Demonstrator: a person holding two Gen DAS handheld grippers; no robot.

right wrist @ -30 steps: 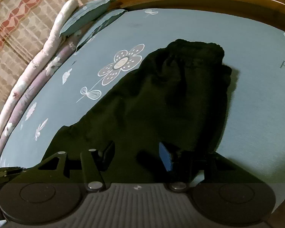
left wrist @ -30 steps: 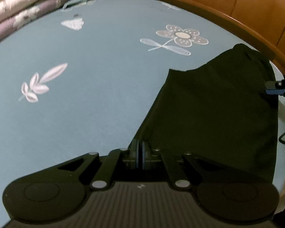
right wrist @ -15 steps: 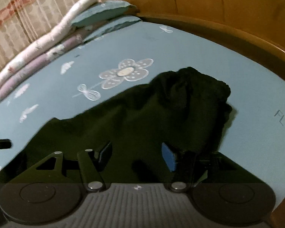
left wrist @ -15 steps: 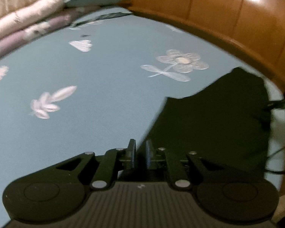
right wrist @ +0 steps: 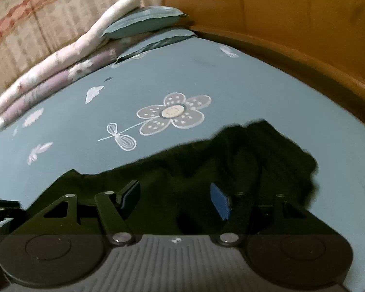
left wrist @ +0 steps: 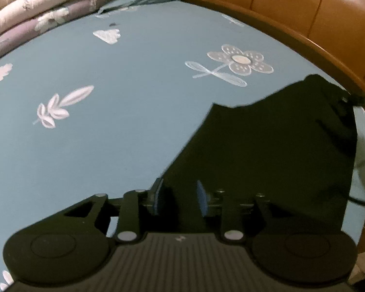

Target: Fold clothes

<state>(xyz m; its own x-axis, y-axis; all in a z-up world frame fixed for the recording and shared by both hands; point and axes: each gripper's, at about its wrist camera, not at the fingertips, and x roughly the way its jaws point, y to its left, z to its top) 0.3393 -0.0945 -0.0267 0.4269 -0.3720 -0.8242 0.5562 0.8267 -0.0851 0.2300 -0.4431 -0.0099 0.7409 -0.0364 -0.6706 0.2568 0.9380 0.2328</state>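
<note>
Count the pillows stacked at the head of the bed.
2. One blue pillow lies on top, beside the rolled pale quilt; the second pillow sits directly under it, on the bed sheet. Others may be hidden behind.

Bed (left wrist: 109,146) with a blue-grey sheet (right wrist: 255,92), printed with white flowers and leaves. Wooden frame (left wrist: 292,36) curves along the far edge. One dark garment (left wrist: 267,150) lies flat on the sheet near the frame side; in the right wrist view its far end is bunched up. Folded quilts (right wrist: 60,65), pink and purple, are stacked at the far left edge. Two blue-green pillows (right wrist: 146,22) sit piled in the corner by the quilts.
</note>
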